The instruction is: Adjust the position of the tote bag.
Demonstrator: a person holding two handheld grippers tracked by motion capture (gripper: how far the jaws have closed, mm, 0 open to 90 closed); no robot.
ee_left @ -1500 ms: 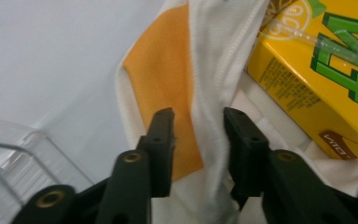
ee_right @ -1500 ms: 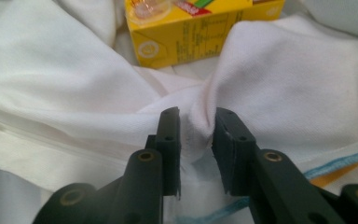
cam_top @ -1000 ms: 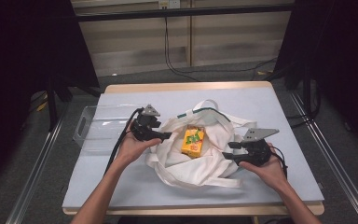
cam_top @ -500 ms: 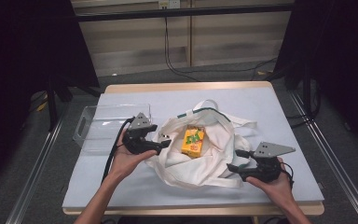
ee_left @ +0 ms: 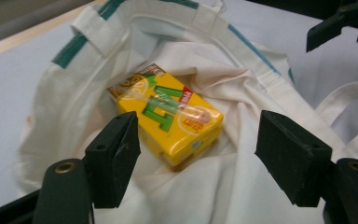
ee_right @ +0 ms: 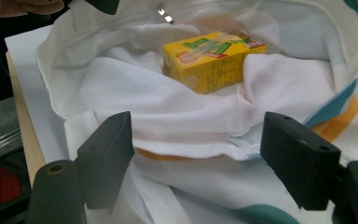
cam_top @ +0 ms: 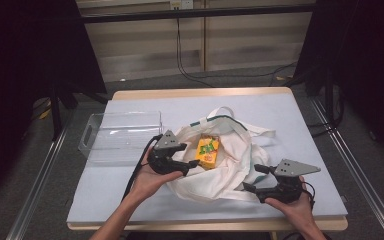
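Note:
A yellow juice carton [cam_top: 207, 151] lies flat inside an open white tote bag [cam_top: 235, 160] with green trim at the table's middle. My left gripper [cam_top: 194, 166] is at the bag's left rim and points at the carton. In the left gripper view the carton [ee_left: 168, 114] lies just beyond the left gripper [ee_left: 203, 158]. Its jaws stand apart, have just been closing a little, and touch nothing. My right gripper [cam_top: 250, 179] is at the bag's near right corner. In the right gripper view my right gripper [ee_right: 200, 158] has just been opening; its jaws stand wide over the bag's rim [ee_right: 186, 140], with the carton [ee_right: 212, 58] farther in.
A clear plastic bin [cam_top: 122, 135] stands left of the bag on the pale blue mat [cam_top: 290, 120]. The table's wooden near edge [cam_top: 205, 225] runs below both hands. Dark stands and cables lie beyond the far edge.
Both hands have drawn back toward the near edge of the table. The right gripper's jaws now stand wider. The bag and the carton lie as before.

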